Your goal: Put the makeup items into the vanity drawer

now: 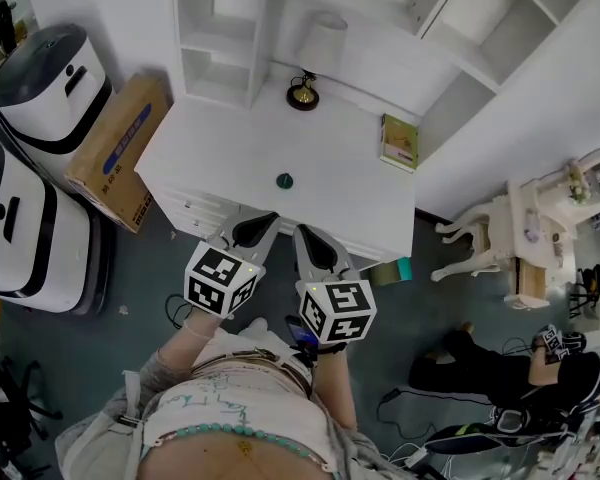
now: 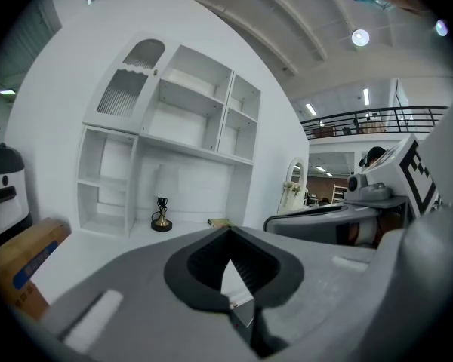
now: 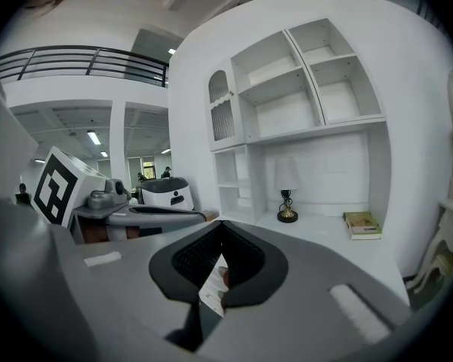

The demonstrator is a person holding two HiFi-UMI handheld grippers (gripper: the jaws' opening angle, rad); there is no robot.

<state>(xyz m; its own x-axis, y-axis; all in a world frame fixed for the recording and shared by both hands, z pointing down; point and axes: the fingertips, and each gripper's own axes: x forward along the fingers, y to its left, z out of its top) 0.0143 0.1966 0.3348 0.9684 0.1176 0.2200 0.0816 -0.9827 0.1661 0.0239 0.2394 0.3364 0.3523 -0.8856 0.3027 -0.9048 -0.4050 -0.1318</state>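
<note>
Just L claw [image 1: 262,224], R claw [image 1: 308,240], 1 lamp [image 1: 303,93]

The head view looks steeply down from high above the white vanity desk [image 1: 320,168]. Each gripper view sits low before it, facing almost level along its own jaws toward the shelves [image 3: 302,104]. Both share the lamp [image 2: 161,216] and book [image 3: 362,224].

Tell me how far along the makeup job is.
Done: nothing visible; the drawer fronts of the desk look shut. In hand: nothing; the left claw and right claw are both shut and empty, in front of the desk. Left: everything. Open a drawer and put items in; only a small green thing on the desk top might be one.
</note>
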